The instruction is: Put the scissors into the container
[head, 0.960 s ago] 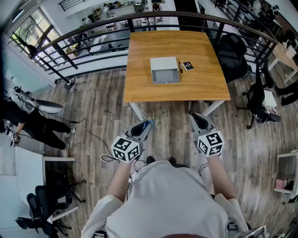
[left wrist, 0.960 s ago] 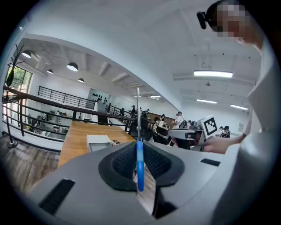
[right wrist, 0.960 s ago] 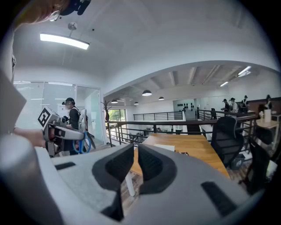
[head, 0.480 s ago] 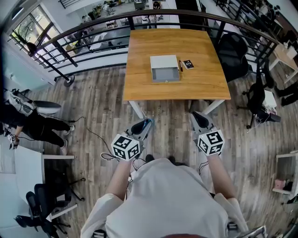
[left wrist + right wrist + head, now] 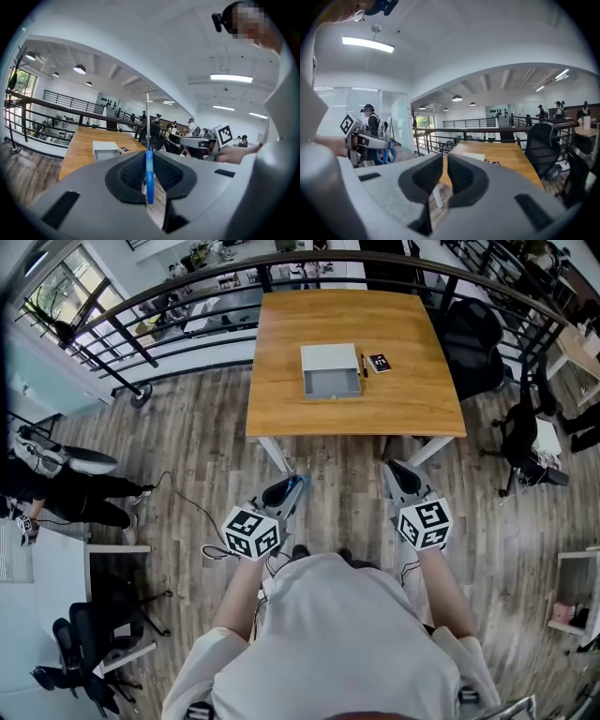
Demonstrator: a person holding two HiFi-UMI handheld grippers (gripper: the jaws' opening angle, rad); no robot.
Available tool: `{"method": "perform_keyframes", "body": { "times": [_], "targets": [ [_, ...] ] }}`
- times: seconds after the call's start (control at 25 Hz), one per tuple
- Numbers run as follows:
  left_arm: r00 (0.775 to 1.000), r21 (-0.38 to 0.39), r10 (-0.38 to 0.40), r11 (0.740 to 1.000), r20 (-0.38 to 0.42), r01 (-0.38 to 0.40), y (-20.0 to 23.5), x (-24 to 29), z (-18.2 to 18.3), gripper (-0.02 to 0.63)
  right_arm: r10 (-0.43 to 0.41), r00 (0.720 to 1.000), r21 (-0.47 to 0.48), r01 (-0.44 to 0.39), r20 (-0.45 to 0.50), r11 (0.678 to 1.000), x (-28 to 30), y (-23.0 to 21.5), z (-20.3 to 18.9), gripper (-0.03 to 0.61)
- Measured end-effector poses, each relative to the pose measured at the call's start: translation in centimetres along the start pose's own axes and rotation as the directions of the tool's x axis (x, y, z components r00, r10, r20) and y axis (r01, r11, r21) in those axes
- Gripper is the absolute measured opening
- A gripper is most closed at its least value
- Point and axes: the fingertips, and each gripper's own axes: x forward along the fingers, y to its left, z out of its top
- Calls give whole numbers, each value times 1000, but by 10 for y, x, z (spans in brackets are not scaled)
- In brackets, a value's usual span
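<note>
Two states: left gripper (image 5: 149, 153) tight on scissors (image 5: 149, 183); right gripper (image 5: 445, 157) empty, jaws barely apart.

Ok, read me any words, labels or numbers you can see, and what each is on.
None can be read.
Small black object on the table: white print, too small to read.
The cubes on the left gripper and right gripper: square marker patterns only, no letters.

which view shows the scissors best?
Left gripper view: scissors close and centred, edge-on, clamped in the left gripper. Right gripper view shows only their small blue handles; head view, just a blue sliver.
</note>
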Motion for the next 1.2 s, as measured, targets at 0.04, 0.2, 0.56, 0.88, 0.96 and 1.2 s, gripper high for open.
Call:
{"method": "perform_keyframes", "body": {
  "times": [0.04,0.2,0.56,0.88,0.96,1.2],
  "targets": [
    [1000,-2,4,1000,-1,-4,-2,2,-1,38,6,1000,-2,-6,-1,1000,0,-3,-1,34],
    [1000,-17,22,1000,0,-22,-5,10,-2,38,30,1000,-5,-30,-7,1000,0,-12,-5,32],
    [999,-51,40,998,-17,-41,25,32,-9,38,25,999,30,-23,-44,999,32,-34,-21,32],
    [1000,-59,-7,998,-23,6,98,64,14,38,-21,997,31,24,-73,999,100,-42,-11,12],
    [999,-52,-23,998,-27,22,119,74,22,38,-38,996,29,40,-83,999,120,-46,-6,12],
    [996,-35,-64,997,-57,63,183,106,39,38,-93,990,35,97,-104,995,178,-58,5,12]
  ]
}}
